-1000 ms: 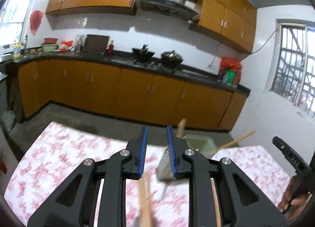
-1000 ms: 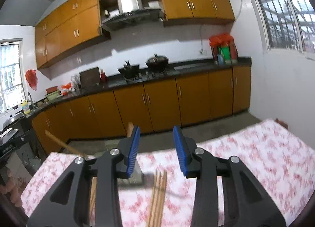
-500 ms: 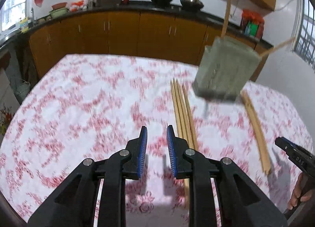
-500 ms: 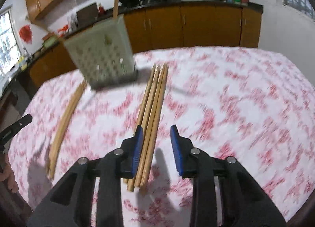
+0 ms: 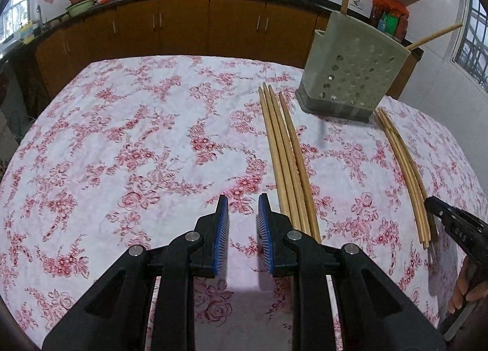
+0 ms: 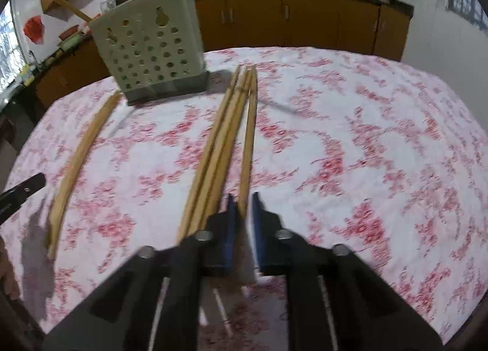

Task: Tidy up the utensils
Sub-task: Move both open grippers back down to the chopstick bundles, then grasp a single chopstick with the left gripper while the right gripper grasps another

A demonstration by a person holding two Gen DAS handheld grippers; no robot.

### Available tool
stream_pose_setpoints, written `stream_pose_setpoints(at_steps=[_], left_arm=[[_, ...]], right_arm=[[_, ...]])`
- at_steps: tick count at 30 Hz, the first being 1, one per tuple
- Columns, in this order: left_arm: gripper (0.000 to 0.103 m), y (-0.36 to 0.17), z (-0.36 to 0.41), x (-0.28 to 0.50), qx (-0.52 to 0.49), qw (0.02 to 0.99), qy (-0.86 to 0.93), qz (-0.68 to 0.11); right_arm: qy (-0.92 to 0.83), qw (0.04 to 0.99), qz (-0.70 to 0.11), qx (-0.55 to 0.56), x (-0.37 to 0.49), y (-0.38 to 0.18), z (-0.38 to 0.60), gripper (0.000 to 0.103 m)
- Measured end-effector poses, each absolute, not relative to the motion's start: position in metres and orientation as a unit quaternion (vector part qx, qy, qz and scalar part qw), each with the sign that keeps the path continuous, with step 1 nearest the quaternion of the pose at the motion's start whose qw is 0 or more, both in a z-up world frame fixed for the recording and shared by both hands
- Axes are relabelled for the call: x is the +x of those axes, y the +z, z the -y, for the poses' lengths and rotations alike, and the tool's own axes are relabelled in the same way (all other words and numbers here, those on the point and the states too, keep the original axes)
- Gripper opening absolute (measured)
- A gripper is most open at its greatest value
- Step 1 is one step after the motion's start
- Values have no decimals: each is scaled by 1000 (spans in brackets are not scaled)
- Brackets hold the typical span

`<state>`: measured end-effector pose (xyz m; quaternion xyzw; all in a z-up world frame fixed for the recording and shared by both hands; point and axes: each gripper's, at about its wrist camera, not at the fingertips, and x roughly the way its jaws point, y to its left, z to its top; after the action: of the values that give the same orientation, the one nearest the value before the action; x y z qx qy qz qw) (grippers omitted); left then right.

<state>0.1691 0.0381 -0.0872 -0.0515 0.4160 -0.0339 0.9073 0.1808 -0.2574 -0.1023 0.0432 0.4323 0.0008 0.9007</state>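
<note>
Several wooden chopsticks (image 5: 286, 156) lie side by side on the flowered tablecloth, pointing at a grey-green perforated utensil holder (image 5: 350, 70) that has two sticks standing in it. A second bundle of chopsticks (image 5: 405, 174) lies to its right. My left gripper (image 5: 243, 214) is open and empty, low over the cloth just left of the middle chopsticks. In the right wrist view the holder (image 6: 149, 46) stands at the far left, and my right gripper (image 6: 243, 207) is nearly closed around the near end of the rightmost chopstick (image 6: 248, 137); contact is blurred.
The other gripper's black tip (image 5: 454, 226) shows at the right edge of the left view, near the right bundle. The left bundle (image 6: 79, 162) lies apart in the right view. Kitchen cabinets (image 5: 183, 25) and counter stand behind the table.
Both grippers have tilted down from facing the kitchen and dropped low over the table. The right gripper's jaws have narrowed around the rightmost chopstick's near end.
</note>
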Motion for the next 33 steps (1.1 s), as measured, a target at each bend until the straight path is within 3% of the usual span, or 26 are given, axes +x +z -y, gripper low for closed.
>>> stream_pose_setpoints(at_steps=[25,28,33], left_arm=[[16,-97,-12,167,-25,900,-75,-429],[9,-99,-12,169,-16,899,-64,-432],[8,-99,-16,174,-14,899,-59,-433]], right_arm=[[-1,900,-432,57,179,-103,269,11],[0,900,-432,54,178,-104,267,11],[1,901,-432,53,180,-104,268,9]])
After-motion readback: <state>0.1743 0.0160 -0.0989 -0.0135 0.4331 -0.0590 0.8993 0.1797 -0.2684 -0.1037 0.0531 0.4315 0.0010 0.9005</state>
